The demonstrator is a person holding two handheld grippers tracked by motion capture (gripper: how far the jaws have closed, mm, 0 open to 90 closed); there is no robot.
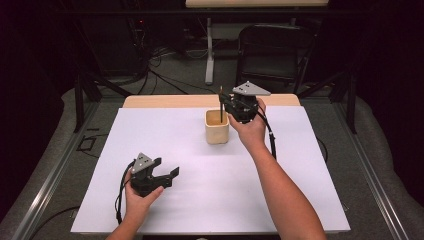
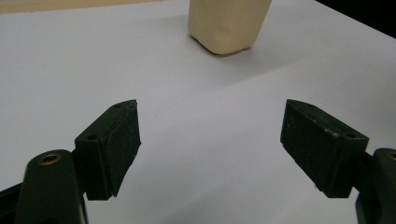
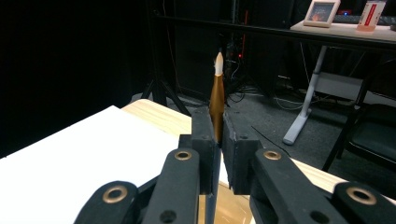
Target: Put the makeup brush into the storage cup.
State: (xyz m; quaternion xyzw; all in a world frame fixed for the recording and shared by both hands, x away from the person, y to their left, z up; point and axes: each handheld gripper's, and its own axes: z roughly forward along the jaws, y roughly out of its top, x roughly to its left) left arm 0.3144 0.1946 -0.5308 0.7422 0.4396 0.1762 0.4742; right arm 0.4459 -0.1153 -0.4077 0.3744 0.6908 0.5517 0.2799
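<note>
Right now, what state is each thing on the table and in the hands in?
Pen: upright, clamped between the right gripper's jaws, lower end over the cup.
Cup: upright on the white sheet, open top.
Right gripper: shut on the pen, above the cup.
Left gripper: open, nothing between its jaws, low over the white sheet.

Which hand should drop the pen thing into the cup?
Right. The right gripper already pinches the pen upright over the cup. The left gripper sits open and empty, farther away.
</note>
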